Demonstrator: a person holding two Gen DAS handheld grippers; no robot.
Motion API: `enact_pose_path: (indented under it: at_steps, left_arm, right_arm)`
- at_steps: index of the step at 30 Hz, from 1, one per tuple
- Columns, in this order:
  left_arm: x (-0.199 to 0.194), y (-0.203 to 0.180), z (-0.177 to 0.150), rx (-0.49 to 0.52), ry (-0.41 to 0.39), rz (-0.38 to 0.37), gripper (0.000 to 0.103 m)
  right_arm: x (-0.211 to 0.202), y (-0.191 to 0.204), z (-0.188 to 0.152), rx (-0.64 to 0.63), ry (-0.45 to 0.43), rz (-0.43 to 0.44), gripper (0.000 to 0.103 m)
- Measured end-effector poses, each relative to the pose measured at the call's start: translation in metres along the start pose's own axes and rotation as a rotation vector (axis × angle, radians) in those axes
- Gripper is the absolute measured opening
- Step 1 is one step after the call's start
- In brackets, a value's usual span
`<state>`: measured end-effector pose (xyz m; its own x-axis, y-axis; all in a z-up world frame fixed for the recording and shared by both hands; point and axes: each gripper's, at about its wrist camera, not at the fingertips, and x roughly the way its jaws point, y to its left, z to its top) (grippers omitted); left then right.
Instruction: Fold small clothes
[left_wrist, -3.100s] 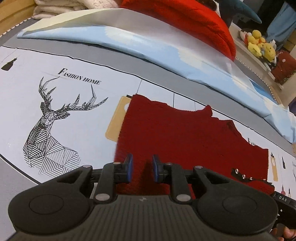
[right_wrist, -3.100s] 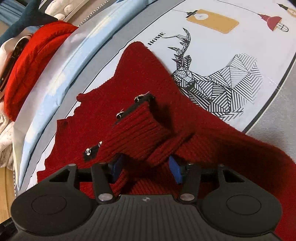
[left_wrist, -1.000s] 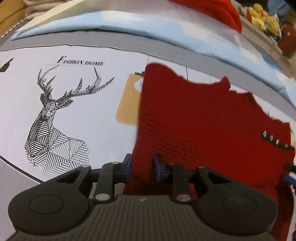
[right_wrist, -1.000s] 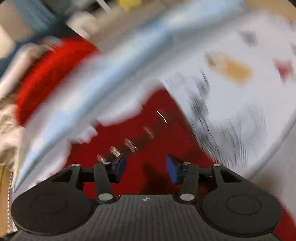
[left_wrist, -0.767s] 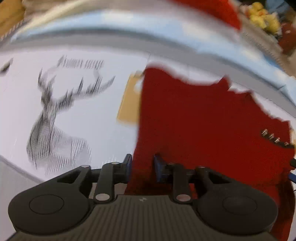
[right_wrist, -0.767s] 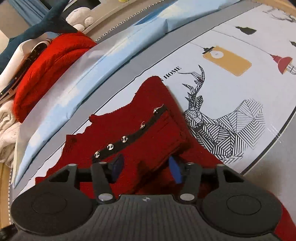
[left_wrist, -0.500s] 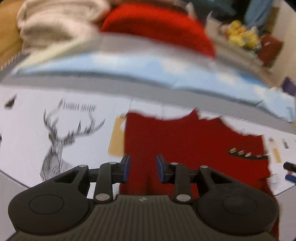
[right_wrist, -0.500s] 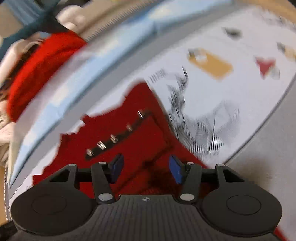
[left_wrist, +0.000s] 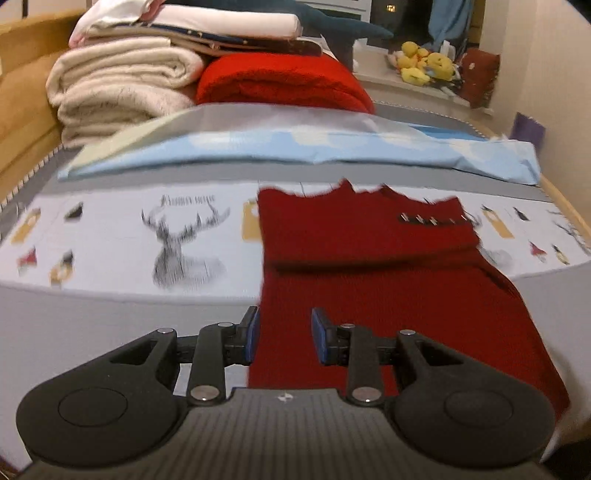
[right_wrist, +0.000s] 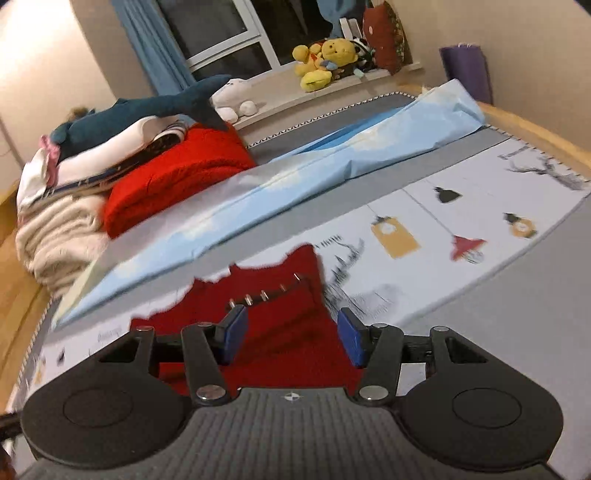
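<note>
A dark red knitted garment (left_wrist: 369, 258) lies flat on the printed bed cover, its upper part folded over. A black strip with silver studs (left_wrist: 432, 220) runs along its far right edge. My left gripper (left_wrist: 285, 335) hovers open above the garment's near left edge, and the fabric shows below the gap, apart from the pads. In the right wrist view the same garment (right_wrist: 273, 314) lies under my right gripper (right_wrist: 291, 334). That gripper stands wide open with nothing pressed between its blue pads.
The bed cover has a deer print (left_wrist: 184, 240). Behind the garment lies a folded light blue sheet (left_wrist: 295, 147). Further back are cream blankets (left_wrist: 122, 85), a bright red blanket (left_wrist: 284, 81) and a plush shark (right_wrist: 147, 107). Yellow plush toys (right_wrist: 321, 62) sit on the windowsill.
The left gripper was shut on the garment's edge and has let go. Both grippers have widened, pulled back and risen. The garment now lies further off, and more of the room shows.
</note>
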<state>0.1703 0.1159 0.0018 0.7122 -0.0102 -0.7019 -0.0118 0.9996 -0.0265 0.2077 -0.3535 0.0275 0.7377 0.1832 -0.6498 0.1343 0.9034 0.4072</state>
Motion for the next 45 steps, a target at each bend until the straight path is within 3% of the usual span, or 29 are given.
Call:
enact_pose_path:
  at_steps: [5,7,8,10,14,17,22,31,38,45]
  left_arm:
    - [-0.012,0.001,-0.081,-0.014,0.025,-0.027,0.033]
    - [-0.008,0.005,-0.11,-0.034,0.068,-0.02,0.033]
    - [-0.003,0.006,-0.122,-0.04,0.111,-0.001,0.033]
    - [0.002,0.008,-0.133,-0.05,0.153,0.026,0.033]
    - [0.001,0.015,-0.141,-0.046,0.152,0.066,0.033]
    - [0.002,0.026,-0.145,-0.102,0.179,0.071,0.033]
    - [0.004,0.035,-0.145,-0.134,0.187,0.07,0.033]
    - [0.016,0.046,-0.144,-0.214,0.249,0.059,0.037]
    - [0.033,0.059,-0.158,-0.322,0.359,0.026,0.044]
    - [0.045,0.052,-0.164,-0.276,0.35,0.039,0.046]
  right_arm:
    - [-0.017,-0.042,-0.082,0.001,0.073,-0.096,0.056]
    - [-0.016,-0.052,-0.114,-0.03,0.099,-0.156,0.055]
    - [-0.011,-0.057,-0.123,0.011,0.16,-0.2,0.054]
    - [-0.01,-0.061,-0.131,0.078,0.167,-0.142,0.052]
    - [0.0,-0.046,-0.141,-0.098,0.176,-0.24,0.051]
    - [0.002,-0.044,-0.145,-0.088,0.21,-0.208,0.051]
    - [0.009,-0.045,-0.152,-0.111,0.238,-0.23,0.052]
    - [0.018,-0.069,-0.152,0.016,0.26,-0.267,0.052]
    - [0.027,-0.088,-0.157,0.09,0.314,-0.327,0.056]
    - [0.042,-0.087,-0.169,0.084,0.38,-0.344,0.057]
